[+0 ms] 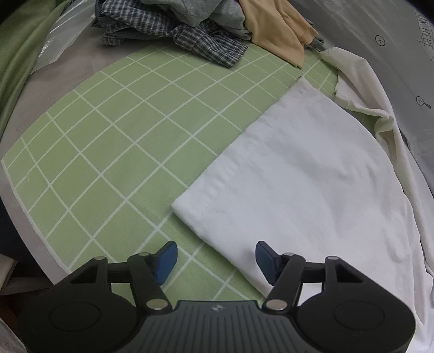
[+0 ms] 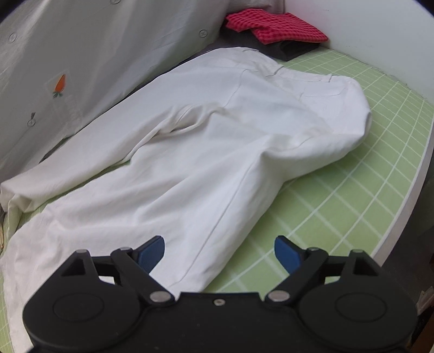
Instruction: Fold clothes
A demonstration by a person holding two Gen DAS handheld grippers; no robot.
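Note:
A white garment (image 1: 303, 176) lies spread on the green grid mat (image 1: 114, 141); its straight hem runs diagonally across the left wrist view. My left gripper (image 1: 215, 260) hovers over the hem's near corner, jaws apart, nothing between the blue pads. In the right wrist view the same white garment (image 2: 217, 141) shows a sleeve folded over its body. My right gripper (image 2: 219, 254) stands wide open just above the garment's near edge, with its left pad over cloth and its right pad over the green mat (image 2: 352, 190).
A heap of unfolded clothes (image 1: 190, 30), plaid, grey and tan, sits at the far end of the mat. A clear plastic bag (image 1: 57, 40) lies beside it. Folded red checked cloth (image 2: 274, 25) rests on a dark item in the far corner. A grey padded wall (image 2: 95, 54) borders the mat.

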